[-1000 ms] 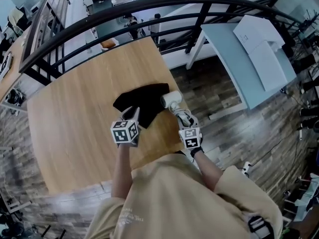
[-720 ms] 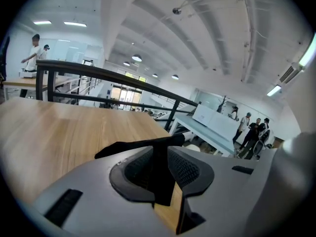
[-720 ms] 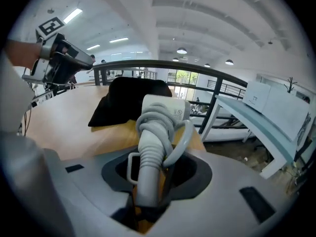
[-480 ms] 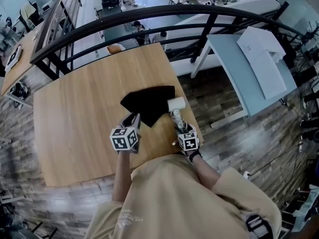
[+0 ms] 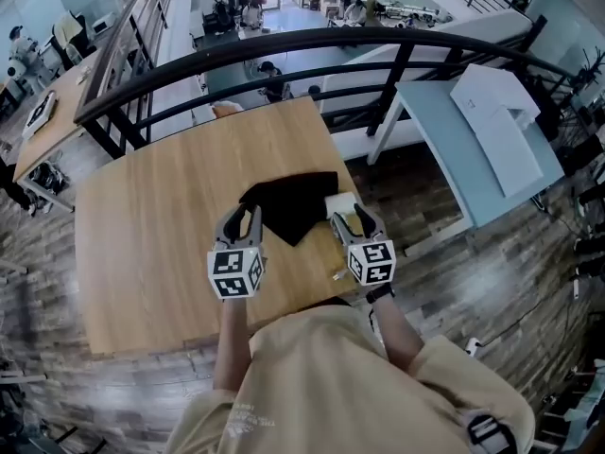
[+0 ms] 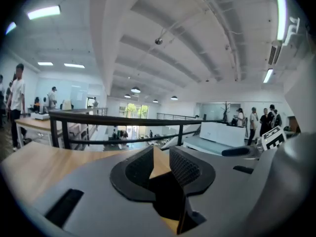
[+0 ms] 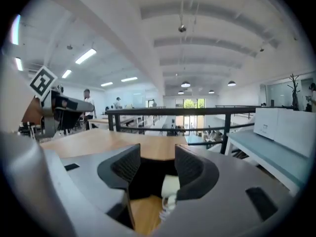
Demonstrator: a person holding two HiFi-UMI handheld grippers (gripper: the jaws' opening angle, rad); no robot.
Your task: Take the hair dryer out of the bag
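A black bag (image 5: 288, 201) lies flat on the wooden table (image 5: 151, 244). A white hair dryer (image 5: 340, 203) lies on the table against the bag's right edge, outside the bag. My right gripper (image 5: 354, 220) hangs above the dryer's near end, open after its jaws have just been opening, nothing between them. In the right gripper view the dryer (image 7: 170, 185) and bag (image 7: 148, 174) show below the gripper (image 7: 157, 166). My left gripper (image 5: 240, 223) hovers over the bag's near-left corner, its jaws also just opened and empty. The left gripper view shows the gripper (image 6: 160, 164) over the bag (image 6: 165, 196).
The hair dryer lies close to the table's right edge, with wood-plank floor beyond. A black curved railing (image 5: 284, 45) runs behind the table. A light blue table (image 5: 473, 149) with white boxes stands at the right. People stand in the distance.
Both grippers have lifted off the table. The right one let go of the hair dryer's handle and opened wide. The left one let go of the bag's edge.
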